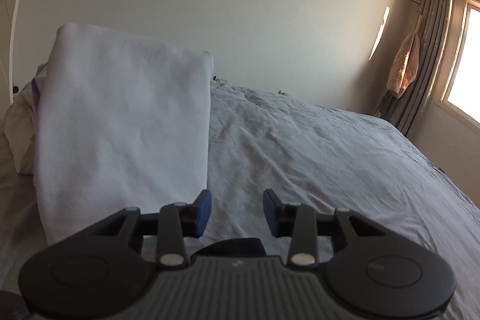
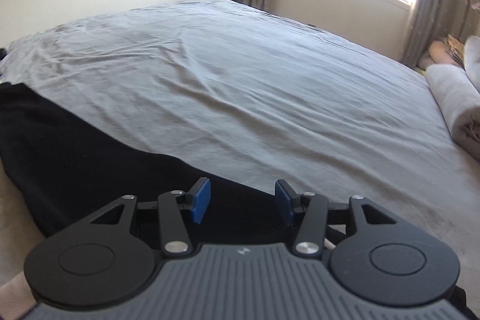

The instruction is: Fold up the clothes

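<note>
On bed sheet (image 1: 330,146): left claw (image 1: 237,213), right claw (image 2: 242,201) both agape (empty); no legible writing.

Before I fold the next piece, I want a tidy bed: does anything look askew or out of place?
Nothing stands out. The white folded cloth lies flat, the black garment is spread, and the bedsheet is only lightly wrinkled.

The bed sheet (image 2: 240,74) is looking like matt, creased grey cloth. A folded white cloth (image 1: 120,116) at ten o'clock is showing a soft, smooth weave. The black garment (image 2: 75,146) is reading as dull, light-absorbing fabric. The grippers' bodies are appearing as matt black plastic with shiny metal rivets.
</note>
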`<control>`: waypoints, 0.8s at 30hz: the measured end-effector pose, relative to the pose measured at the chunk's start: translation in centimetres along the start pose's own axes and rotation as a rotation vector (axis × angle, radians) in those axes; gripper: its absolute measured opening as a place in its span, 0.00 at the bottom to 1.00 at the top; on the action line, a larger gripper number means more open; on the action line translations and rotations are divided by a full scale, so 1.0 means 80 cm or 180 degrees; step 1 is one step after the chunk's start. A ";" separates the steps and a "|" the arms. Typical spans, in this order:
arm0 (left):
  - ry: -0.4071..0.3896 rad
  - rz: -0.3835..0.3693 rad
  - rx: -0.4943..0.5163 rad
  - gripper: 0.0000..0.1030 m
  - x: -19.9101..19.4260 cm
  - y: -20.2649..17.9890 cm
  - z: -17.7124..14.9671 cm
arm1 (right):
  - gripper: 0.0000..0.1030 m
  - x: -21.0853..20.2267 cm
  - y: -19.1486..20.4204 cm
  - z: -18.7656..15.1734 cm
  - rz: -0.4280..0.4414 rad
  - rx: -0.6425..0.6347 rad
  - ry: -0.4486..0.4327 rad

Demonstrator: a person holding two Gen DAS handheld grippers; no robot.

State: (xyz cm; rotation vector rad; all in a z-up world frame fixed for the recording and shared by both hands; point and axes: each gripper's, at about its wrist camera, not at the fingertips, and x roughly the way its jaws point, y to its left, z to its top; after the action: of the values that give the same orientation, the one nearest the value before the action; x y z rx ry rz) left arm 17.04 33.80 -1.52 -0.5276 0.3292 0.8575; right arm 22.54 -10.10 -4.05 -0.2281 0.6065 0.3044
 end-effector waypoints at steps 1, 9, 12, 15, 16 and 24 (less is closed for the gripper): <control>0.0095 0.0011 -0.0031 0.37 0.009 0.001 0.000 | 0.50 -0.001 -0.005 -0.001 -0.0008 0.0054 -0.0001; 0.0485 0.0224 0.0411 0.40 0.056 0.000 -0.034 | 0.50 -0.005 -0.017 -0.013 0.0065 0.0279 0.0008; 0.0476 0.0120 0.0550 0.27 0.050 0.000 -0.036 | 0.50 -0.004 -0.018 -0.015 0.0066 0.0280 0.0017; 0.0557 -0.0021 0.0615 0.08 0.049 -0.002 -0.032 | 0.50 -0.002 -0.019 -0.018 0.0067 0.0324 0.0020; 0.0551 -0.0058 0.0667 0.06 0.050 -0.006 -0.031 | 0.50 -0.001 -0.019 -0.018 0.0068 0.0339 0.0020; -0.0511 0.0010 0.0296 0.08 0.009 0.009 -0.017 | 0.50 -0.002 -0.025 -0.022 0.0006 0.0398 -0.0010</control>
State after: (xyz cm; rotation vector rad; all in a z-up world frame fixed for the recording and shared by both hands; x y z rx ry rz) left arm 16.85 33.86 -3.21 -0.3693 0.2218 0.8776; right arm 22.20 -12.50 -5.13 -0.1068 0.6203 0.2674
